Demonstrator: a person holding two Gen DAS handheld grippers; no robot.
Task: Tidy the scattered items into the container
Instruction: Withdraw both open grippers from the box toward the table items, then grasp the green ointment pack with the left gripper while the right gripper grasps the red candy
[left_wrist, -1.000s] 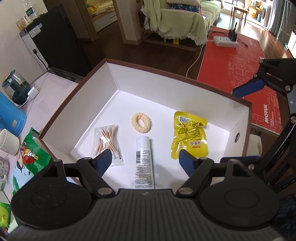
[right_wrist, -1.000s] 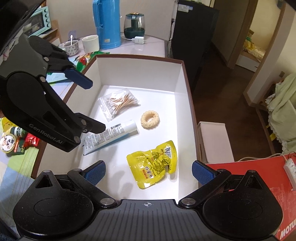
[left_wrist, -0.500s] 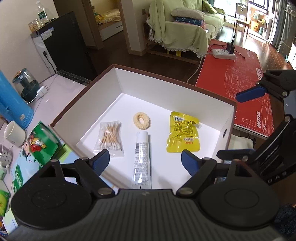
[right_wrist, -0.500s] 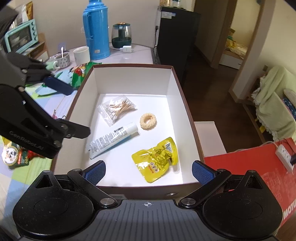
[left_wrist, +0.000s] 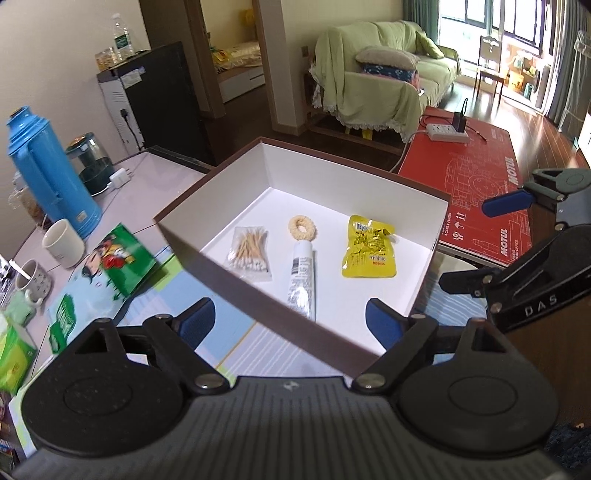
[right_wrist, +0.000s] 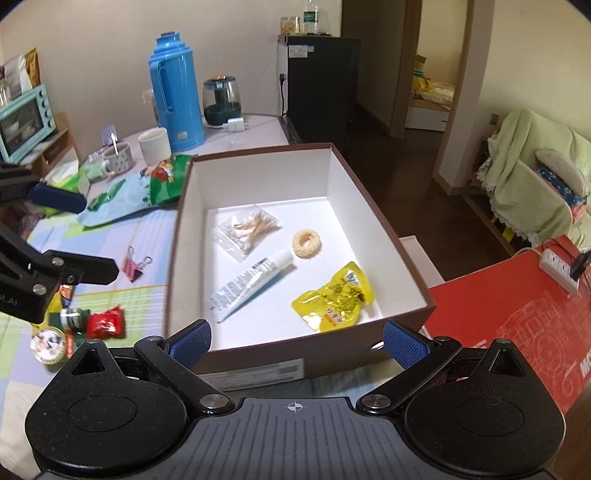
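A brown box with a white inside (left_wrist: 436, 236) (right_wrist: 258, 192) stands on the table. In it lie a bag of cotton swabs (left_wrist: 250, 248) (right_wrist: 246, 229), a cream scrunchie (left_wrist: 302, 228) (right_wrist: 306, 241), a white tube (left_wrist: 303, 280) (right_wrist: 251, 280) and a yellow snack pouch (left_wrist: 367, 247) (right_wrist: 334, 299). My left gripper (left_wrist: 291, 325) hangs open above the box's near wall, nothing between its fingers. My right gripper (right_wrist: 297, 343) is open too, empty, above another side of the box. Left of the box on the cloth lie a pink binder clip (right_wrist: 135, 266) and a red packet (right_wrist: 105, 323).
A green snack bag (right_wrist: 162, 181) (left_wrist: 118, 258), a white cup (right_wrist: 154, 146) (left_wrist: 62, 243), a mug with a spoon (right_wrist: 118, 157), a blue thermos (right_wrist: 176, 92) (left_wrist: 50, 173) and a small round tin (right_wrist: 48, 345) stand on the table. A red mat (left_wrist: 476, 184) lies beyond the box.
Both grippers have pulled up and back from over the box's inside to outside its walls. The items in the box have not moved.
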